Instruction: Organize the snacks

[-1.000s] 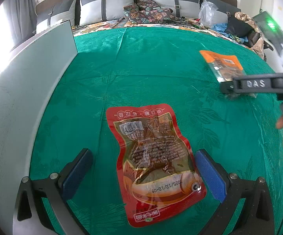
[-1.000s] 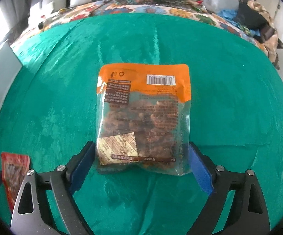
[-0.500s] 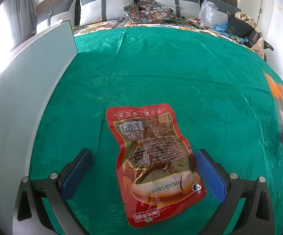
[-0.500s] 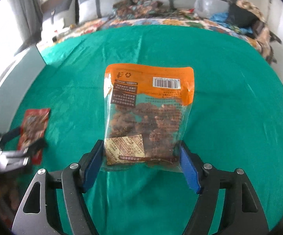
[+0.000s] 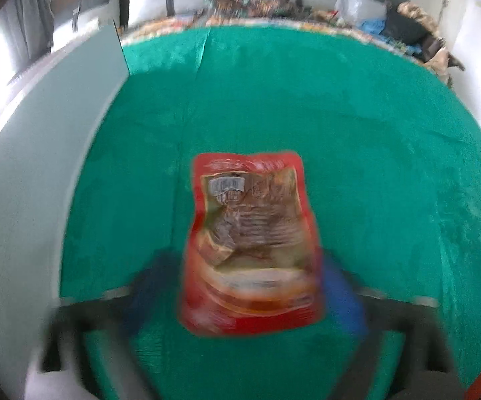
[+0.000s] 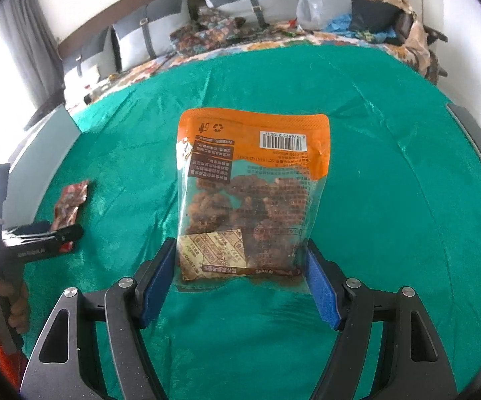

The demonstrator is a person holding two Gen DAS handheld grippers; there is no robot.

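On the green bed cover [image 6: 373,183], the left gripper [image 5: 250,286] is now closing its fingers around the red pouch [image 5: 250,240]. The right gripper [image 6: 240,286] already clamps the orange bag [image 6: 250,193], so both snacks look ready to move.

Orange-topped clear snack pouch [image 6: 250,196] standing upright mid-frame, barcode side showing; red snack pouch [image 5: 252,243] sitting blurred at frame centre, label up.

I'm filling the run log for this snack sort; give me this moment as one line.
left gripper: closing around red pouch, blurred | right gripper: shut on orange-topped bag | surface: green cloth
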